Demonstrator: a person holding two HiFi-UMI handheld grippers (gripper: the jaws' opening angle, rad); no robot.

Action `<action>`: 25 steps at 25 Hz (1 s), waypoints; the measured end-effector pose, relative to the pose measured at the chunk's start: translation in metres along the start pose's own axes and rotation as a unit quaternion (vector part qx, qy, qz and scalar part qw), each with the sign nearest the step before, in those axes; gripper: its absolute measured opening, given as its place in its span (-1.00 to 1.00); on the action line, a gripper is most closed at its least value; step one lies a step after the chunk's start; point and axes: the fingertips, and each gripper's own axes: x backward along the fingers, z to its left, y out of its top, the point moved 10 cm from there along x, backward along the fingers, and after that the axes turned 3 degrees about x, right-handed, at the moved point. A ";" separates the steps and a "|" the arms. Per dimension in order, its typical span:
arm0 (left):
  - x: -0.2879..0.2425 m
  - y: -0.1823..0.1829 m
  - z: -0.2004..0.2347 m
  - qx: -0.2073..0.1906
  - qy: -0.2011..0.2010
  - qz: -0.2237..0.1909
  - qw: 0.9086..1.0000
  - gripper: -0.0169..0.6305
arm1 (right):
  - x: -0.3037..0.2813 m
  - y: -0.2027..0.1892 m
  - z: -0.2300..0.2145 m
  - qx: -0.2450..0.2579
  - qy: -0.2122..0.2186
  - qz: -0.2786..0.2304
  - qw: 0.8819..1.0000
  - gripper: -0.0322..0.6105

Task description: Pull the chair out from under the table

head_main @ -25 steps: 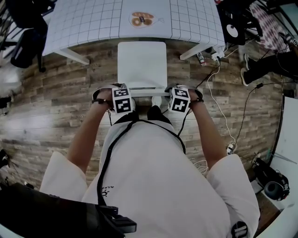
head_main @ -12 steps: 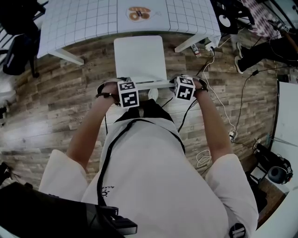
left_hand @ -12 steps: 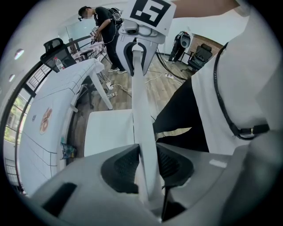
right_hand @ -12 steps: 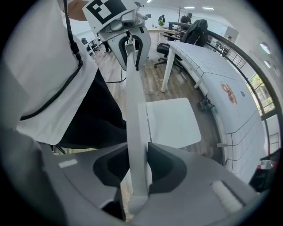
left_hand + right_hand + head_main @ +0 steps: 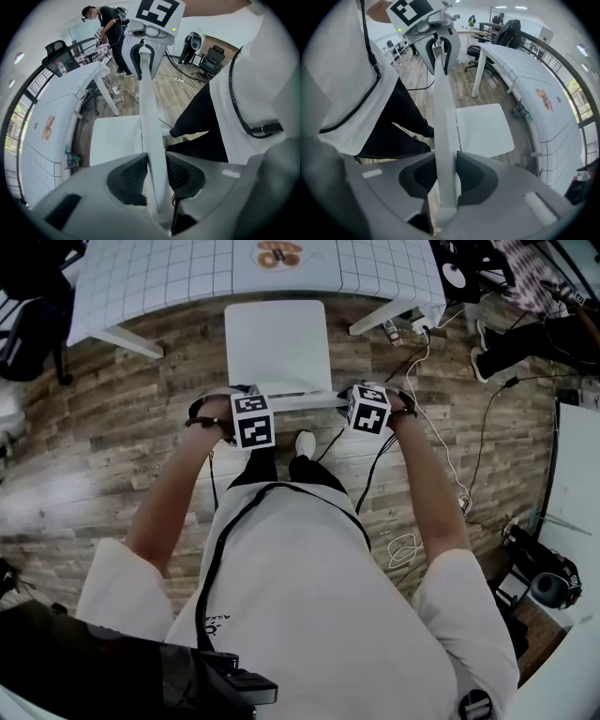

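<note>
Chair (image 5: 277, 343): rigid, probably light, should slide.
Hold: backrest rail (image 5: 300, 401), upper centre frame.
Left gripper (image 5: 151, 171): fingers pinched narrow on rail.
Right gripper (image 5: 446, 176): likewise.

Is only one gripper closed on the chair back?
No, the left gripper and the right gripper each clamp the white chair back between their pads.

1 white chair (image 5: 277, 343), 1 gridded table (image 5: 169, 277), 2 tongs (image 5: 152, 176) (image 5: 445, 176).

Legs of chair (image 5: 277, 343) hidden under seat; table (image 5: 141, 277) cropped
</note>
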 end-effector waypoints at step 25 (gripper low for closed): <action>-0.014 0.022 -0.013 0.106 0.054 0.028 0.993 -0.67 | 0.003 -0.027 0.016 0.040 -0.029 -0.041 0.998 -0.62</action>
